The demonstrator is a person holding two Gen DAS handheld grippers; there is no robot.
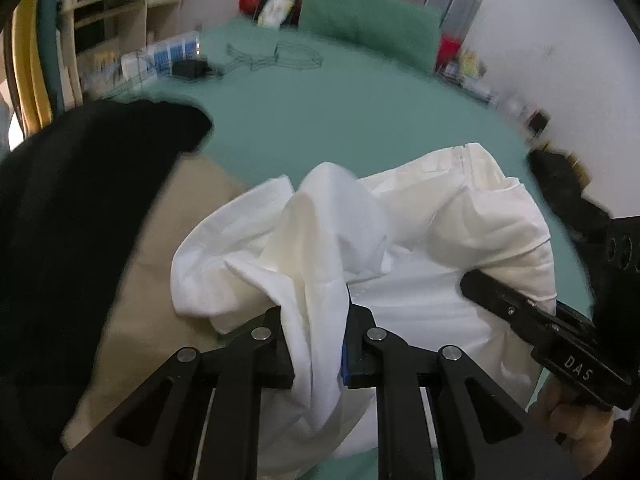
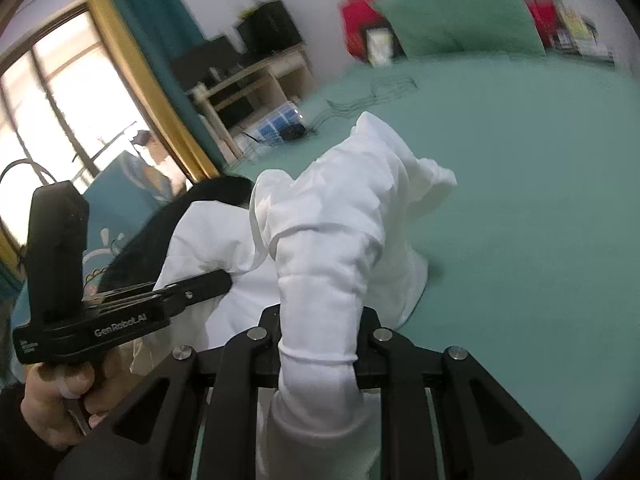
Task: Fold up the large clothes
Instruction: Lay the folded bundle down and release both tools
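While one white garment (image 1: 400,240) lies bunched on the green bed (image 1: 320,120), both grippers' jaws clamp its folds.

Left gripper (image 1: 318,344) is clamped tight on a bunched fold of the white garment (image 1: 400,240), fingers pointing forward. Right gripper (image 2: 318,344) pinches another gathered section, and a bare hand (image 2: 60,400) grips the left tool's handle.

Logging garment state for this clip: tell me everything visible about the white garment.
The white garment is thin, cotton-like cloth, crumpled and bunched, not yet folded. It lies partly on the green bedsheet, partly lifted. The left gripper is shut on one gathered fold, and the right gripper on a ribbed, cuff-like end. Black clothing lies beside it.
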